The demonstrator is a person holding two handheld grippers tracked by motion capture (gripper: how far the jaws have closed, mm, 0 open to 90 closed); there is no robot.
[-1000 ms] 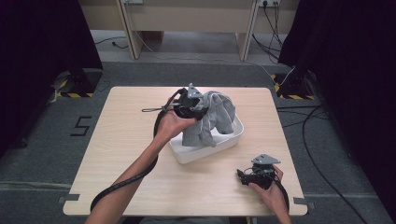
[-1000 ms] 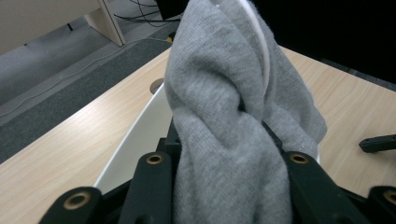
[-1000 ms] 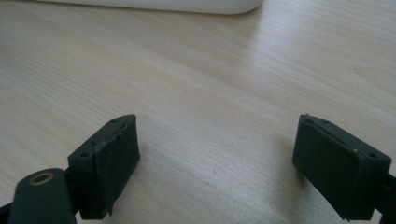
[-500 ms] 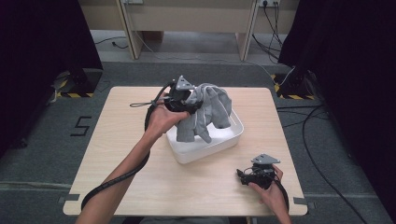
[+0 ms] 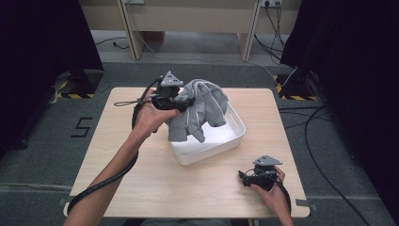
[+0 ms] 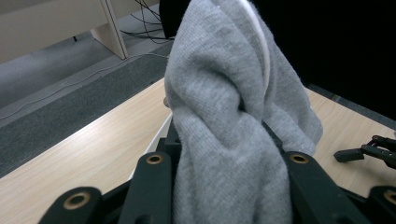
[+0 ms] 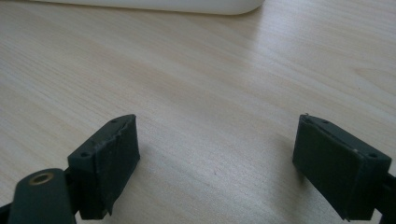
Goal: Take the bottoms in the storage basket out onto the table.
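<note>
A grey garment with white trim (image 5: 200, 109) hangs in the air above the white tub (image 5: 234, 137) at the table's middle. My left gripper (image 5: 187, 101) is shut on it, high over the tub's left rim, and the cloth droops down into the tub. In the left gripper view the grey garment (image 6: 229, 140) bulges between the two black jaws and hides their tips. My right gripper (image 5: 243, 177) rests low on the table near the front right corner, held by a hand. Its black pads (image 7: 109, 154) stand wide apart over bare wood, so the right gripper (image 7: 217, 161) is open and empty.
The wooden table (image 5: 141, 174) has free room left and front of the tub. A black cable (image 5: 94, 188) trails from the left gripper along the forearm. The tub's edge (image 7: 154, 5) lies just ahead of the right gripper. Desk legs and floor cables stand beyond the far edge.
My left gripper has lifted the grey garment up and to the left, out of the tub. The right gripper has stayed where it was.
</note>
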